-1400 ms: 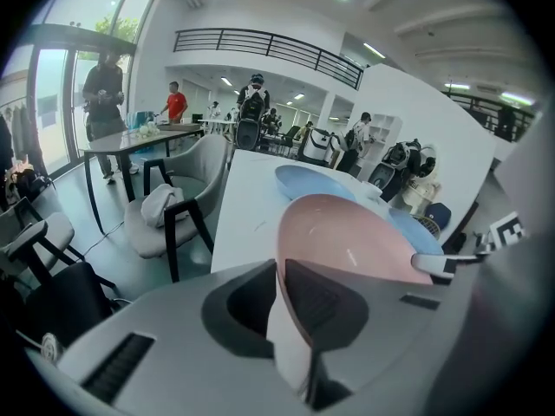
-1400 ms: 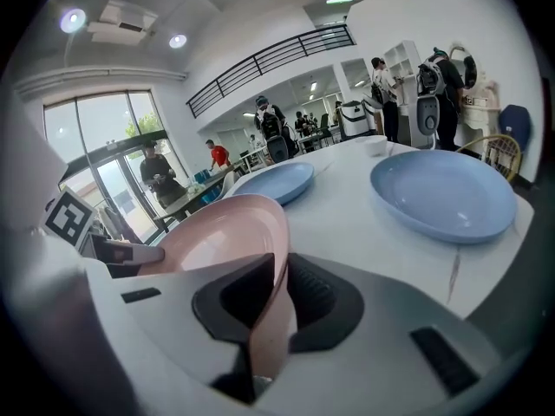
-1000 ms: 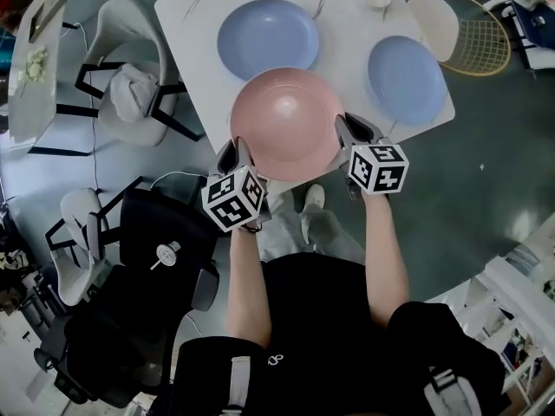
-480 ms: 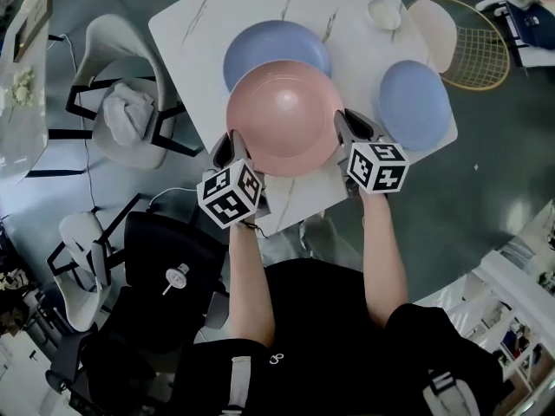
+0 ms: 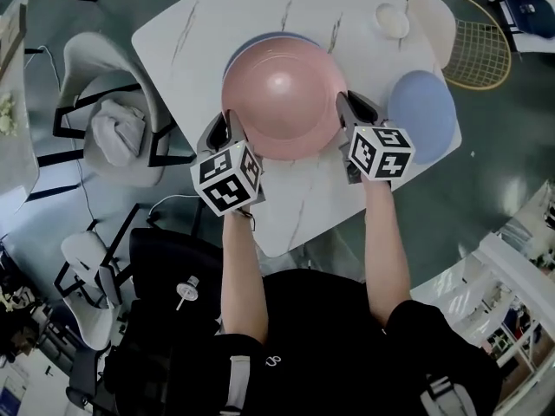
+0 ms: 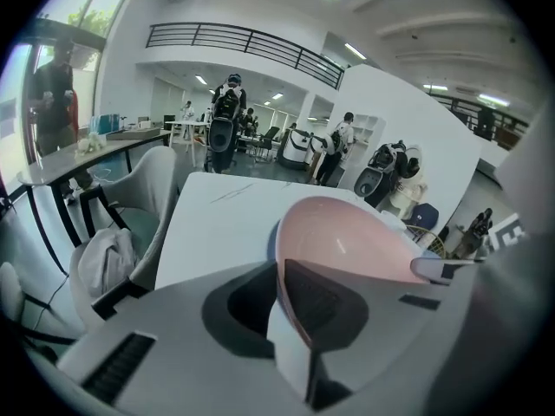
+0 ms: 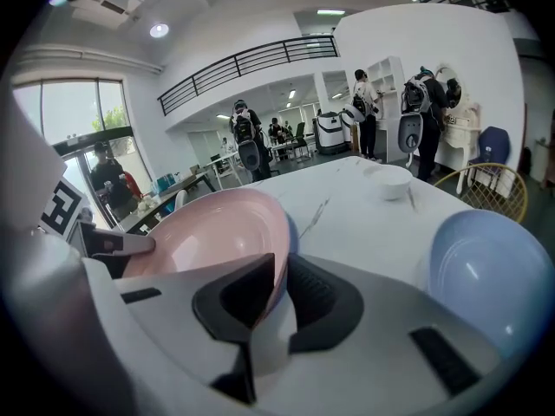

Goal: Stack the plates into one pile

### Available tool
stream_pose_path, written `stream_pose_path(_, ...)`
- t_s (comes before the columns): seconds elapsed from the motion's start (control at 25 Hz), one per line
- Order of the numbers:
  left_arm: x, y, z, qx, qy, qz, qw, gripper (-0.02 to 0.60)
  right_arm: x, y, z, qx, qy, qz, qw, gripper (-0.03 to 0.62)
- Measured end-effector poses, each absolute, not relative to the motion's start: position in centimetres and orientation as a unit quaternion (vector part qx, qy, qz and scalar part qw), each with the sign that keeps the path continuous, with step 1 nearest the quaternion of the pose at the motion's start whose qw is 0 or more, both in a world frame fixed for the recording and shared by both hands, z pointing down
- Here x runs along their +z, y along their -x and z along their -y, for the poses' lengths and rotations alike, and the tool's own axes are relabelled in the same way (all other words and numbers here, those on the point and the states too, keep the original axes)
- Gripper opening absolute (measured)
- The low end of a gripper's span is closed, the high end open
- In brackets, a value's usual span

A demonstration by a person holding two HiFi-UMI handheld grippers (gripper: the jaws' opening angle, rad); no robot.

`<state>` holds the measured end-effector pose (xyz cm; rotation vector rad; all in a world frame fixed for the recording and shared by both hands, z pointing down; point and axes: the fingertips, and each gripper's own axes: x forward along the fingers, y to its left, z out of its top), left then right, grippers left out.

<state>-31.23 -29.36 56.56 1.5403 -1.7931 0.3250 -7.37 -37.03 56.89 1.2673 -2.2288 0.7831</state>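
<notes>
A pink plate (image 5: 282,102) hangs above the white marble table (image 5: 199,24), gripped at both sides. My left gripper (image 5: 227,133) pinches its left rim, jaws opening slightly with the rim still between the pads. My right gripper (image 5: 347,115) is shut on the right rim. The pink plate almost covers a blue plate (image 5: 260,40) lying beneath it; only a sliver shows. A second blue plate (image 5: 422,115) sits at the table's right edge. The left gripper view shows the pink plate (image 6: 347,241) in my left gripper (image 6: 282,271); the right gripper view shows the pink plate (image 7: 208,241) in my right gripper (image 7: 282,276).
A small white bowl (image 5: 392,20) stands at the table's far right corner. A wire-backed chair (image 5: 473,37) is beyond it. A white chair (image 5: 104,68) with a cloth on its seat stands left of the table. People stand in the hall behind.
Both grippers have carried the pink plate away from me and over the left blue plate, which was fully visible a second ago and now shows only a sliver.
</notes>
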Motion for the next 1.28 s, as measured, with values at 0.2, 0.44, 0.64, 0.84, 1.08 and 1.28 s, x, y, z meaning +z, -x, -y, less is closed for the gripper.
stream_pose_path(0.2,57.6,31.9,31.3,0.151,-0.609,0.690,0.360,0.048,57.7,7.9,38.6,0.280,-0.471,0.802,0.235,0.055)
stream_pose_path(0.44,57.8,32.1,32.7,0.181,-0.631,0.686,0.314,0.061,58.4,8.1,39.5,0.261,-0.481,0.799,0.250,0.060)
stream_pose_path(0.64,57.1,32.7,32.6,0.146,-0.649,0.681,0.307,0.104,57.7,7.5,39.4,0.233,-0.506,0.798,0.228,0.069)
stream_pose_path(0.84,57.8,33.2,31.8,0.139,-0.646,0.677,0.325,0.109,56.9,6.2,38.6,0.233,-0.519,0.794,0.214,0.075)
stream_pose_path(1.08,58.4,31.7,31.6,0.118,-0.661,0.652,0.351,0.130,57.2,5.4,38.2,0.260,-0.519,0.790,0.194,0.077)
stream_pose_path(1.28,59.3,31.3,31.6,0.112,-0.661,0.646,0.365,0.135,57.1,5.6,38.3,0.283,-0.519,0.789,0.165,0.079)
